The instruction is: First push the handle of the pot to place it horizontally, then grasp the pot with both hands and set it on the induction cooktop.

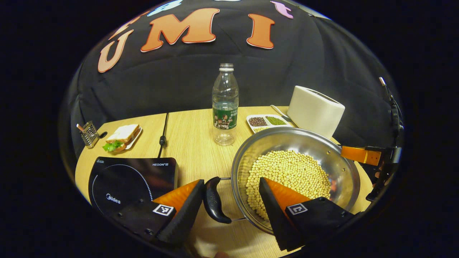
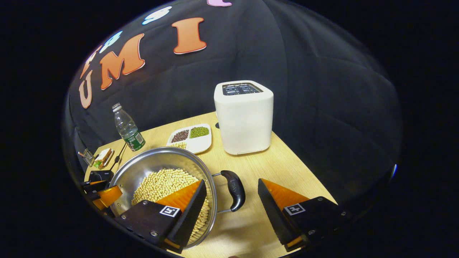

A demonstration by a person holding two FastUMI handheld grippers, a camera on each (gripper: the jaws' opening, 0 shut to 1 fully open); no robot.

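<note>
A steel pot (image 1: pixel 304 139) holding soybeans (image 1: pixel 290 172) stands on the wooden table. Its black left handle (image 1: pixel 215 200) lies between the fingers of my left gripper (image 1: pixel 231 182), which is open; one finger is outside the handle and the other hangs over the beans. In the right gripper view the pot (image 2: pixel 150 161) is at the left, and its other black handle (image 2: pixel 235 191) sits inside my open right gripper (image 2: pixel 232 181), with one finger above the beans. Neither handle is pressed by both fingers. The black induction cooktop (image 1: pixel 132 179) lies left of the pot.
A plastic bottle (image 1: pixel 225 104) stands behind the pot, next to a divided dish of beans (image 1: pixel 267 122) and a white toaster (image 1: pixel 315 111). A sandwich plate (image 1: pixel 123 138), a small wire holder (image 1: pixel 89 134) and the cooktop's cable (image 1: pixel 164 136) sit at the back left.
</note>
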